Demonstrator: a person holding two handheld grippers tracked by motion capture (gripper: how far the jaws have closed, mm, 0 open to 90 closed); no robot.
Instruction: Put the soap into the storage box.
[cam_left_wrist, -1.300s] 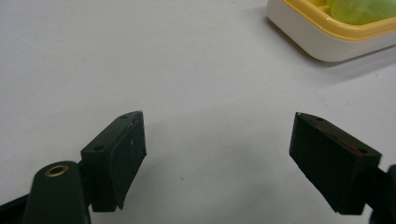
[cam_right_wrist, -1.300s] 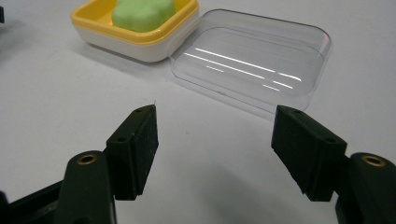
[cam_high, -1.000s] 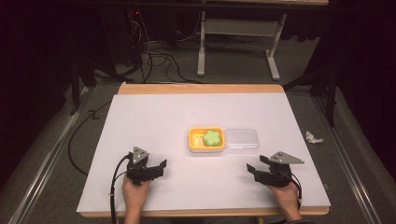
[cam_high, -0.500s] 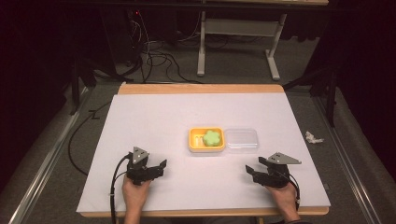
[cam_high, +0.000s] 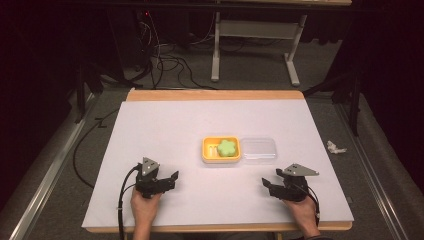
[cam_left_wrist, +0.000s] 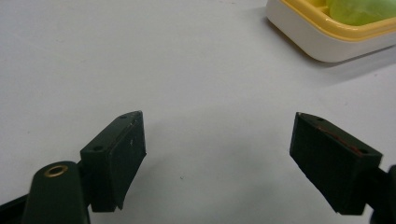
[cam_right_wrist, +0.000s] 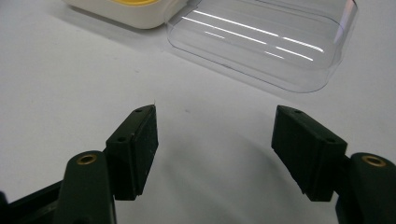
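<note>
Counting from the largest item down, one table with a white top is recorded, edged in wood at its far and near sides. One yellow container is placed near the middle of the table, and one green flower-shaped piece is held inside it. One clear lid is laid flat on the table, touching the right side of the yellow container. Two grippers are listed. The left gripper is held nearer the person than the yellow container and to its left, well apart from it; its jaws are spread wide with nothing between them, as is seen in the left gripper view. The right gripper is held nearer than the yellow container and to its right, below the clear lid; its jaws are likewise spread and empty in the right gripper view. No object is found between either gripper and the yellow container. One crumpled white scrap is noted on the grey floor, right of the table. Beyond the table's far edge, loose cables and one metal frame are set against a dark room.
</note>
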